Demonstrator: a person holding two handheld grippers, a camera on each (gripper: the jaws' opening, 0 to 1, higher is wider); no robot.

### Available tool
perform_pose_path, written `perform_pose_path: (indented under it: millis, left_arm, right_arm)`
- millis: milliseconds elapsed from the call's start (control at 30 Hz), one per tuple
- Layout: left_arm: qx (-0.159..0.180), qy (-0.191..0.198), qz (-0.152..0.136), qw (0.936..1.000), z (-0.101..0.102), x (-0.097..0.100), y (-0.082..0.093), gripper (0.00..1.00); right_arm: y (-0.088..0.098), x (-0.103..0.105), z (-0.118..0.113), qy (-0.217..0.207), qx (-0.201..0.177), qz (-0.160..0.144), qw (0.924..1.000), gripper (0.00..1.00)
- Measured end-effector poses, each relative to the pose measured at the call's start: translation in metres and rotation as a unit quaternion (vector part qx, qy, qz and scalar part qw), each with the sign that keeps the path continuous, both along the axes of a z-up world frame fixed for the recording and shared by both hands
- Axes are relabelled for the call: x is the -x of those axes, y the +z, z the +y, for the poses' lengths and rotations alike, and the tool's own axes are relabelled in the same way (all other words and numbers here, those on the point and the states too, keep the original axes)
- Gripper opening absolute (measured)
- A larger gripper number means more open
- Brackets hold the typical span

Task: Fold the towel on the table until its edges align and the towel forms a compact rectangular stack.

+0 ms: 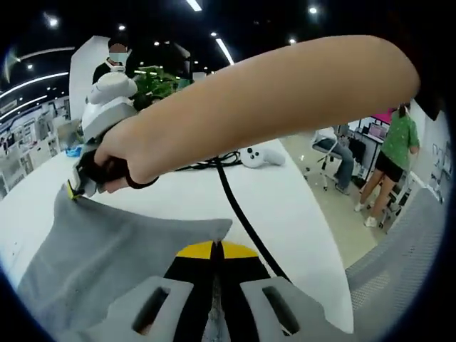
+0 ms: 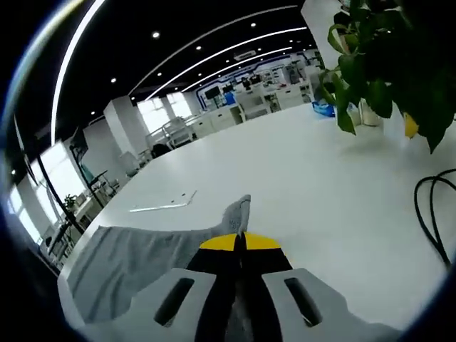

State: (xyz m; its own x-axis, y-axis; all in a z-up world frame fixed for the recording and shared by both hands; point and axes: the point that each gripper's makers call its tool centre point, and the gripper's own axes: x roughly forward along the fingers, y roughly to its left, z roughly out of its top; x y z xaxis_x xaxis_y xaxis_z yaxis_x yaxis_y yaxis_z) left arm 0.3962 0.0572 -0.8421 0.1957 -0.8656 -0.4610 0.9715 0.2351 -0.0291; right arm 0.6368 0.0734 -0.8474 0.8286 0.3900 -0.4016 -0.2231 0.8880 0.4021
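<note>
The grey towel lies on the white table, lifted along two corners. In the left gripper view my left gripper is shut on the near edge of the cloth, yellow tips together. A hand and bare forearm cross that view, holding the right gripper, which is shut on the towel's far left corner. In the right gripper view my right gripper pinches a small peak of the towel, and the rest of the cloth trails down to the left over the table.
A black cable runs across the table past a white controller; the cable loops at the right. A potted plant stands on the table. A thin white strip lies beyond the towel. People and chairs stand past the table edge.
</note>
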Motion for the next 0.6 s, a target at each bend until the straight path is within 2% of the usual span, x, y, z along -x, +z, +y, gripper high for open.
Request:
perform_pose_path:
  millis: [267, 400, 467, 600]
  left_arm:
    - [0.004, 0.014, -0.012, 0.9998, 0.018, -0.001, 0.014, 0.01]
    - [0.019, 0.033, -0.013, 0.9992, 0.028, -0.004, 0.029, 0.01]
    - [0.036, 0.042, -0.003, 0.9985, 0.031, -0.004, 0.038, 0.01]
    - [0.047, 0.049, -0.013, 0.9976, 0.040, -0.001, 0.057, 0.01]
  right_arm:
    - [0.026, 0.004, 0.011, 0.006, -0.035, -0.014, 0.9993, 0.00]
    - [0.037, 0.006, 0.017, 0.012, -0.038, -0.021, 0.9990, 0.00]
    - [0.043, 0.006, 0.021, 0.015, -0.040, -0.025, 0.9988, 0.00]
    - [0.058, 0.008, 0.029, 0.023, -0.056, -0.034, 0.9976, 0.00]
